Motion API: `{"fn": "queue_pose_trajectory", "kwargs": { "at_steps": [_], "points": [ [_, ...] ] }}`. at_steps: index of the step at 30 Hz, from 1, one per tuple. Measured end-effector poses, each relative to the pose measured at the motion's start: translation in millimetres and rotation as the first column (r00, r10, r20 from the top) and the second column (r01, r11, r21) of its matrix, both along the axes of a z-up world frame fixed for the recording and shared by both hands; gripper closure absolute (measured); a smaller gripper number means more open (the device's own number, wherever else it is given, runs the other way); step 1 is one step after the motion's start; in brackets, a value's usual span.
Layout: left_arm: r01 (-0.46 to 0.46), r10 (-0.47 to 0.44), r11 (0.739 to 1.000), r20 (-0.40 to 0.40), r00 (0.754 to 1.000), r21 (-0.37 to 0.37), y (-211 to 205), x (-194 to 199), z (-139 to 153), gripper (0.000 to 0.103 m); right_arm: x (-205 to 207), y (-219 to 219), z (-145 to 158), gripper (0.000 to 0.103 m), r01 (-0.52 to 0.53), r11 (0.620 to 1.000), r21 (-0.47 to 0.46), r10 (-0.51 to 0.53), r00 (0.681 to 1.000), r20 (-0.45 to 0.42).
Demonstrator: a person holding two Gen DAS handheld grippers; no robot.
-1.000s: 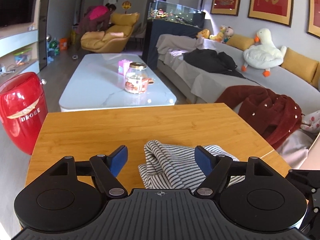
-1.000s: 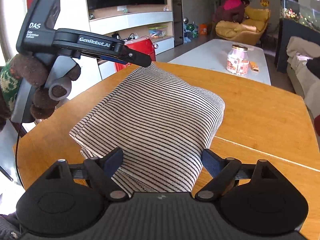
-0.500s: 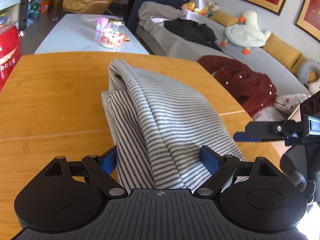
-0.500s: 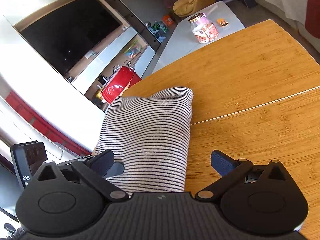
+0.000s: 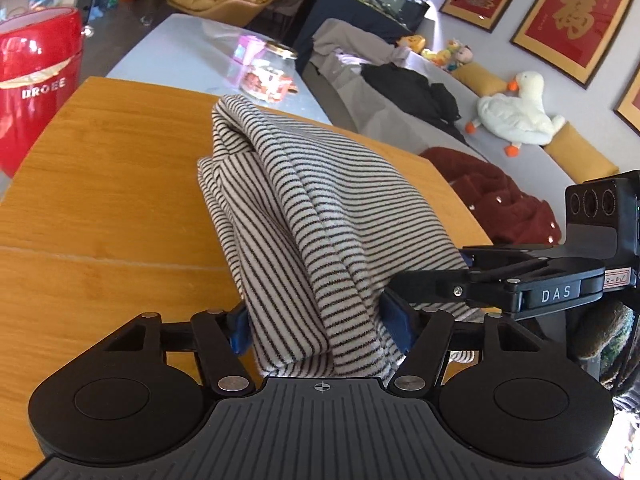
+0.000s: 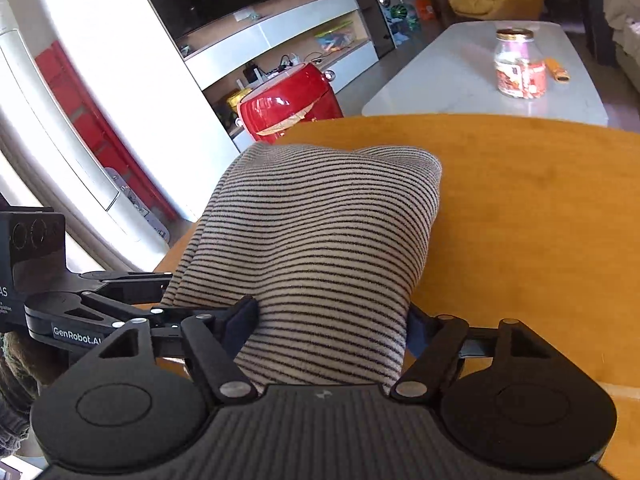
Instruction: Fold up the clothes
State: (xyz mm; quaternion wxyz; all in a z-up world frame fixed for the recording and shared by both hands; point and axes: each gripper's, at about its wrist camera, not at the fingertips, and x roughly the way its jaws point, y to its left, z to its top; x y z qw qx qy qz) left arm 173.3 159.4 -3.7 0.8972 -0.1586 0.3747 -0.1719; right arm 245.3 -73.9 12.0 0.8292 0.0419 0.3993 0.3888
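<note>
A folded black-and-white striped garment (image 5: pixel 316 216) lies on the wooden table (image 5: pixel 100 184); it also shows in the right wrist view (image 6: pixel 320 232). My left gripper (image 5: pixel 320 320) is shut on the near end of the garment, its blue pads pressed into the cloth. My right gripper (image 6: pixel 332 324) is shut on the same end from the other side. The right gripper's body (image 5: pixel 520 280) shows at the right of the left wrist view, and the left gripper's body (image 6: pixel 80 312) shows at the left of the right wrist view.
A red appliance (image 6: pixel 288 104) stands beyond the table's far edge. A white coffee table (image 6: pixel 480 76) holds a glass jar (image 6: pixel 520 64). A sofa with a dark red coat (image 5: pixel 504 200) and a plush duck (image 5: pixel 516 112) lies to the right.
Both grippers have closed from open onto the near end of the striped garment. The two grippers have come closer together, side by side.
</note>
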Motion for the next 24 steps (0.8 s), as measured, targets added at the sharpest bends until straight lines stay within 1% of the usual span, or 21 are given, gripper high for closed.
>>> {"fn": "queue_pose_trajectory", "kwargs": {
  "at_steps": [3, 5, 8, 11, 14, 19, 24],
  "points": [
    [-0.055, 0.055, 0.998, 0.000, 0.998, 0.013, 19, 22, 3, 0.034, 39, 31, -2, 0.031, -0.018, 1.000, 0.002, 0.018, 1.000, 0.008],
    [-0.091, 0.091, 0.996, 0.001, 0.996, 0.021, 31, 36, 5, 0.034, 59, 46, -7, 0.031, -0.029, 1.000, 0.011, 0.029, 1.000, -0.004],
    [-0.146, 0.146, 0.989, 0.002, 0.989, 0.034, 50, 58, 8, 0.034, 76, 60, -11, 0.031, -0.045, 0.999, 0.028, 0.045, 0.999, -0.006],
    [-0.162, 0.162, 0.986, 0.004, 0.987, 0.029, 61, 67, 6, 0.034, 87, 66, -16, 0.029, -0.057, 0.998, 0.035, 0.056, 0.998, 0.012],
    [-0.167, 0.167, 0.986, 0.005, 0.986, 0.016, 67, 70, 4, 0.034, 94, 62, -22, 0.029, -0.053, 0.997, 0.063, 0.053, 0.999, -0.003],
    [-0.156, 0.156, 0.988, 0.010, 0.988, 0.011, 65, 72, 4, 0.034, 96, 56, -24, 0.027, -0.051, 0.996, 0.075, 0.052, 0.999, -0.015],
    [-0.153, 0.152, 0.988, 0.011, 0.988, 0.011, 62, 71, 4, 0.036, 96, 58, -21, 0.027, -0.050, 0.997, 0.066, 0.050, 0.999, -0.002]
  ]
}}
